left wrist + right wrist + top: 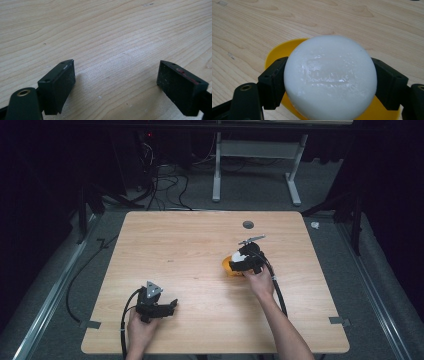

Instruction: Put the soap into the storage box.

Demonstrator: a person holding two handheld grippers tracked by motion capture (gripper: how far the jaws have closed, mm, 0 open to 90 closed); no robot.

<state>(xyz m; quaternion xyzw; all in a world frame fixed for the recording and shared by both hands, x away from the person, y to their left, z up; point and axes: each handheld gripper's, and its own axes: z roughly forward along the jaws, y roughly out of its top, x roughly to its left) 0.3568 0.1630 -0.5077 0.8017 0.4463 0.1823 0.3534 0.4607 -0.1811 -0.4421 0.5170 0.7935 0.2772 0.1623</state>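
Note:
A round white lid-like piece [330, 77] is clamped between the two black jaws of my right gripper [329, 82], held just above a yellow bowl [279, 53] that stands on the wooden table. From above, the right gripper [243, 261] covers most of the yellow bowl [227, 265] at the table's centre right, and the white piece [237, 256] shows as a small pale patch. My left gripper [172, 307] rests low near the table's front left. Its jaws stand wide apart over bare wood [115, 82], with nothing between them.
The wooden table [190, 250] has a small dark grommet hole [248, 224] near its far edge. Behind it stand a white metal desk frame [255, 165] and loose cables on grey carpet. Black cables trail from both grippers toward the front edge.

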